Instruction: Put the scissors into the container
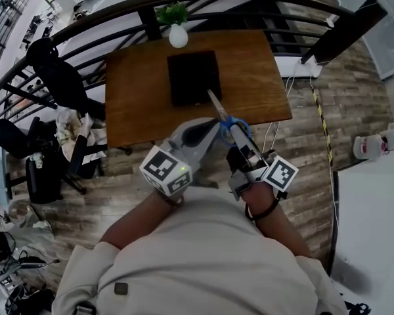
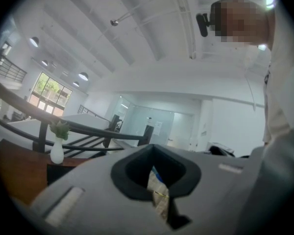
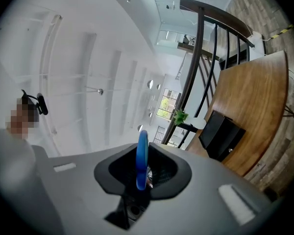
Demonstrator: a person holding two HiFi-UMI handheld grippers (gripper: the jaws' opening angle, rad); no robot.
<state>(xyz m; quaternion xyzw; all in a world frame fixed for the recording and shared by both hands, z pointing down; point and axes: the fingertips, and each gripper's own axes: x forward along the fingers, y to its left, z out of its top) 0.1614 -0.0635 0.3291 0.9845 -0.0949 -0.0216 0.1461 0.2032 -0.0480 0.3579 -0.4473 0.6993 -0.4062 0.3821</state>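
Blue-handled scissors (image 1: 226,115) are clamped in my right gripper (image 1: 240,136), their steel blades pointing toward the black box-shaped container (image 1: 194,77) on the wooden table (image 1: 138,90). The blade tips hang just over the container's near edge. In the right gripper view the blue handle loop (image 3: 142,158) stands upright between the jaws, with the container (image 3: 221,131) ahead to the right. My left gripper (image 1: 205,131) hovers beside the scissors at the table's front edge, jaws together and holding nothing. Its own view shows the container (image 2: 63,173) low at the left.
A white vase with a green plant (image 1: 177,28) stands at the table's far edge, right behind the container. A dark curved railing (image 1: 118,8) runs behind the table. A black office chair (image 1: 56,77) and clutter sit to the left on the plank floor.
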